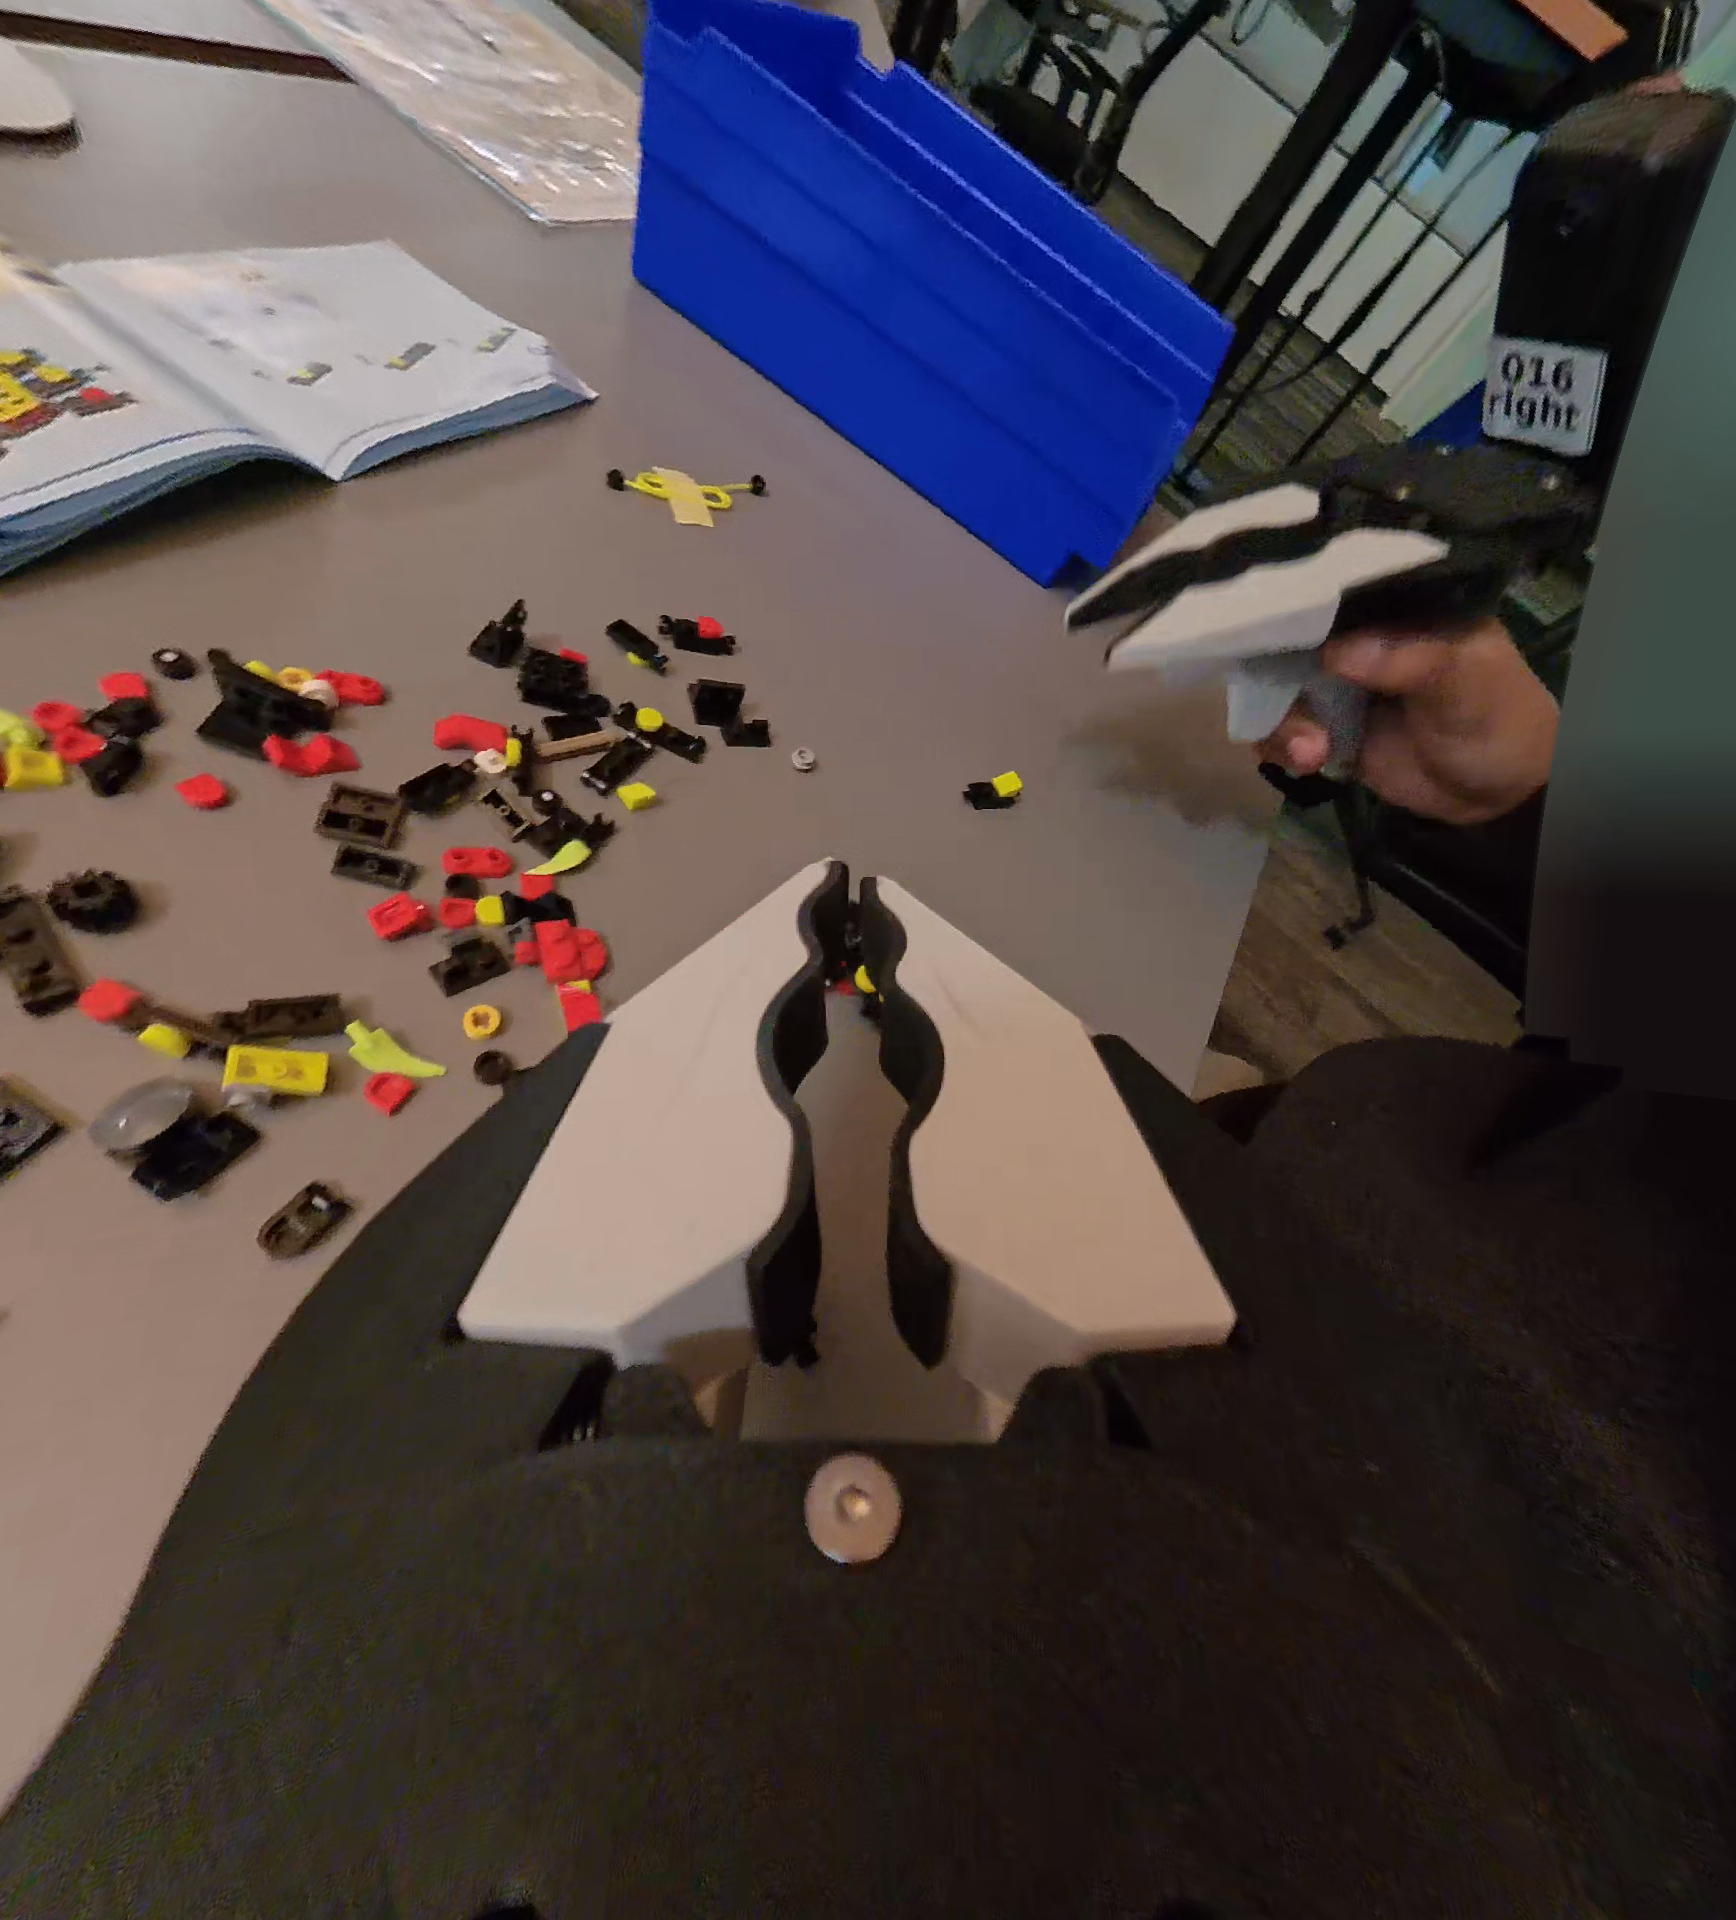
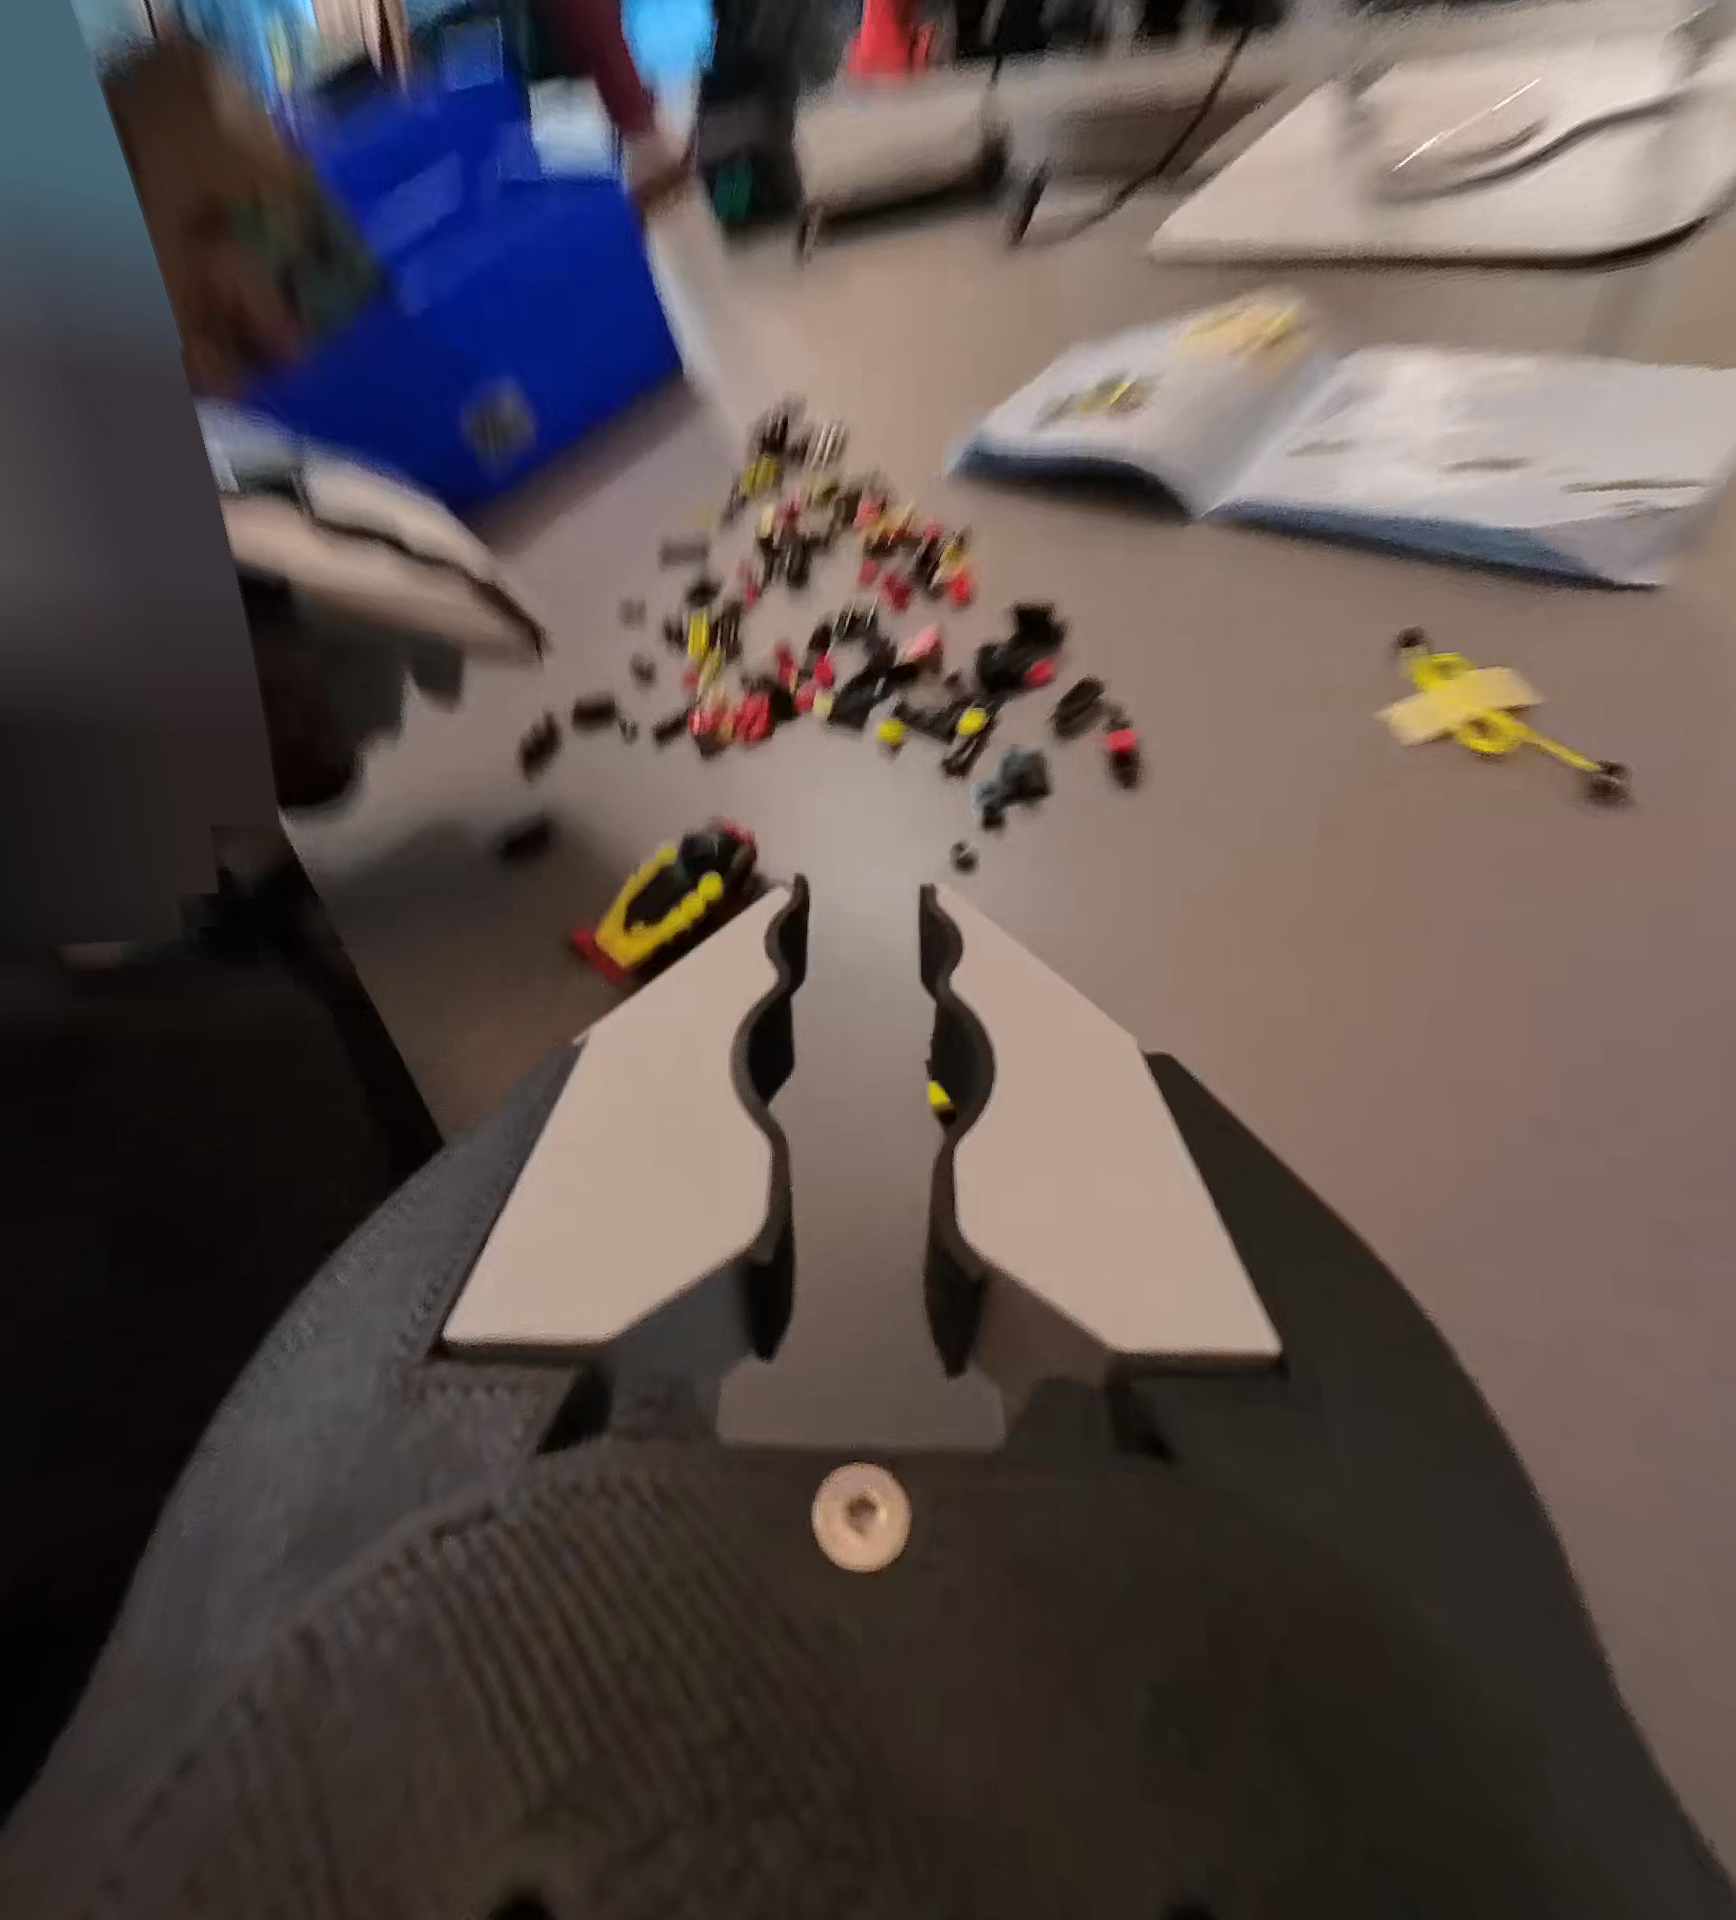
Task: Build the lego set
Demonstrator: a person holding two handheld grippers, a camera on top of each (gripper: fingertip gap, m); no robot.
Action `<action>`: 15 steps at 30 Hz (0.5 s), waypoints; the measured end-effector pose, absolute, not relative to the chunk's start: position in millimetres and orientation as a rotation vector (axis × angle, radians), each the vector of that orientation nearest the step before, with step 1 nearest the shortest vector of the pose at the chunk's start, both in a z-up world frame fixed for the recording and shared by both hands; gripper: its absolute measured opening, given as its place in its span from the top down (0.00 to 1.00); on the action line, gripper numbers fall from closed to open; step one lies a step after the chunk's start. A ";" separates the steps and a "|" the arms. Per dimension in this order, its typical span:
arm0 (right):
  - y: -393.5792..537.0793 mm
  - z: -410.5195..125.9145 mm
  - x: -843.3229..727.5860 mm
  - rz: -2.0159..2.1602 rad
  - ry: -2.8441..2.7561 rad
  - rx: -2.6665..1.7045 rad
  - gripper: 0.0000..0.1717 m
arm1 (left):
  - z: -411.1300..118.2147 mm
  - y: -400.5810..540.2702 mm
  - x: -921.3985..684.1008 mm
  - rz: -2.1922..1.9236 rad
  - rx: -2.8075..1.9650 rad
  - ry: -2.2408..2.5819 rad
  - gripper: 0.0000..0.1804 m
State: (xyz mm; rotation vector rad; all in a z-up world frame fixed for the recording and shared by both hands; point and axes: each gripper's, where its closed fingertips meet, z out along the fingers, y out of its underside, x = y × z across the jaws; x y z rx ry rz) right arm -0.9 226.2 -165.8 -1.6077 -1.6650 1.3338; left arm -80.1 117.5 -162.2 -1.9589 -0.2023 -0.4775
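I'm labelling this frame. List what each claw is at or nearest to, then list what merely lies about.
At the claws:
- left claw: shut, above a small black, yellow and red brick build
- right claw: open, nothing between, beside that build

Lying about:
- loose bricks
- open instruction booklet
- blue bin
- yellow string piece

Grey wedge fingers (image 1: 698, 1122) with wavy black pads, black bodies.

Small brick build (image 2: 672, 904): yellow and black on a red base, lying on the grey table (image 2: 1363, 1039) just beside the parted, bare right gripper (image 2: 862, 904). Loose bricks (image 1: 490, 831): black, red and yellow, scattered beside the closed left gripper (image 1: 851, 883).
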 end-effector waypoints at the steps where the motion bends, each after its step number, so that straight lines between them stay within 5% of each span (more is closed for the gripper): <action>1: 219.4 -171.9 -4.9 1.283 -1.725 -1.586 0.88 | -160.5 114.4 -84.0 -0.475 -1.953 -0.227 1.00; 15: 179.2 -216.6 -100.4 0.962 -2.173 -1.313 0.92 | -163.3 68.1 -100.4 -0.503 -1.937 -0.369 0.98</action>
